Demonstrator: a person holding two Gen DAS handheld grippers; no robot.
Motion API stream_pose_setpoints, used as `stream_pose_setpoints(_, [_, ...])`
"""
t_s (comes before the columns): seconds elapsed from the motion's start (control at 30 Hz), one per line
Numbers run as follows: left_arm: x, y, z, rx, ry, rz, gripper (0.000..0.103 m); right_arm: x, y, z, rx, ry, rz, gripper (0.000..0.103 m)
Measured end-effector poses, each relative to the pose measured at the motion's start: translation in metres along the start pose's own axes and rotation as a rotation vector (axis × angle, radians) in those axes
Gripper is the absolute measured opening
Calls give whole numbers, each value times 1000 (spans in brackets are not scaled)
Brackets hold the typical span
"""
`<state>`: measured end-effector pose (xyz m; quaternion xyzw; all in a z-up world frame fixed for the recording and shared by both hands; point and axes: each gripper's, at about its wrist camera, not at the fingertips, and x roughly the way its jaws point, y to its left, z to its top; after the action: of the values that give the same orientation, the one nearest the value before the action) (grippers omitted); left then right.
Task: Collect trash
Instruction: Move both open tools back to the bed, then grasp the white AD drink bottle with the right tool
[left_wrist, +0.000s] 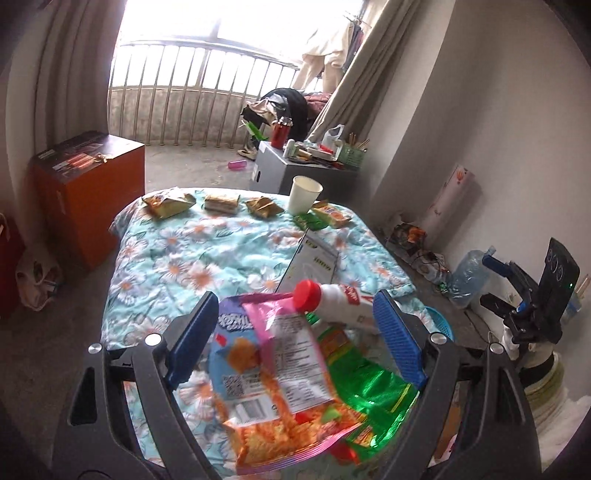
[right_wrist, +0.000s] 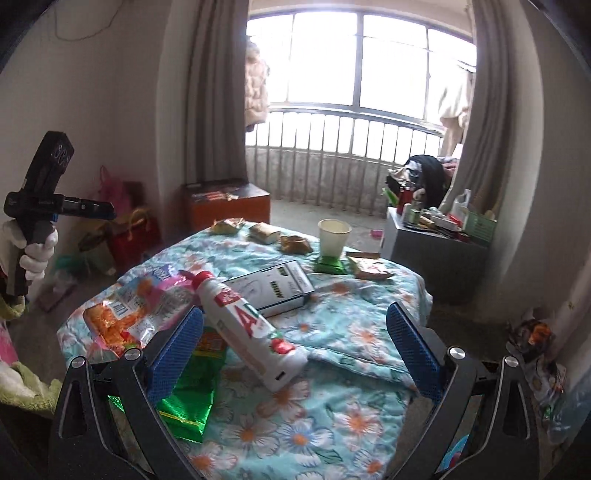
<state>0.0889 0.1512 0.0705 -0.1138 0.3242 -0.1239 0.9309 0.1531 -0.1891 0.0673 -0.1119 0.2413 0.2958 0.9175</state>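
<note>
The left gripper (left_wrist: 295, 339) has its blue bumpy pads spread wide and grips nothing. Below it lies a shiny orange and pink snack bag (left_wrist: 280, 373), on top of a crinkly green wrapper (left_wrist: 373, 391). The right gripper (right_wrist: 295, 350) is wide open too, with nothing in it. Just past it a smooth white bottle (right_wrist: 247, 325) with a red cap lies tilted, its cap resting on the snack bag. Behind it lies a flat white box (right_wrist: 273, 288). All rest on a soft flowery quilt (right_wrist: 332, 417).

Far off, by the quilt's far edge, a paper cup (right_wrist: 333, 236) stands on a small green packet (right_wrist: 330, 265), beside a row of small wrappers (left_wrist: 221, 203). The middle of the quilt is bare. Only the right view shows a white-gloved hand (right_wrist: 37, 251) holding the left gripper.
</note>
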Motion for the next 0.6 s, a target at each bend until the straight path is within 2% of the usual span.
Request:
stream_pose_setpoints(0.17, [3, 12, -27, 8, 12, 33, 81, 61, 32, 3, -117, 129, 59, 96])
stream_pose_setpoints(0.33, [11, 14, -38, 55, 16, 71, 81, 113, 49, 1, -207, 241, 63, 96])
stream_pose_setpoints(0.4, [15, 18, -39, 54, 25, 68, 81, 133, 49, -1, -216, 288, 70, 96])
stream_pose_setpoints(0.6, [24, 37, -32, -32, 57, 35, 81, 180, 42, -11, -161, 421, 62, 96])
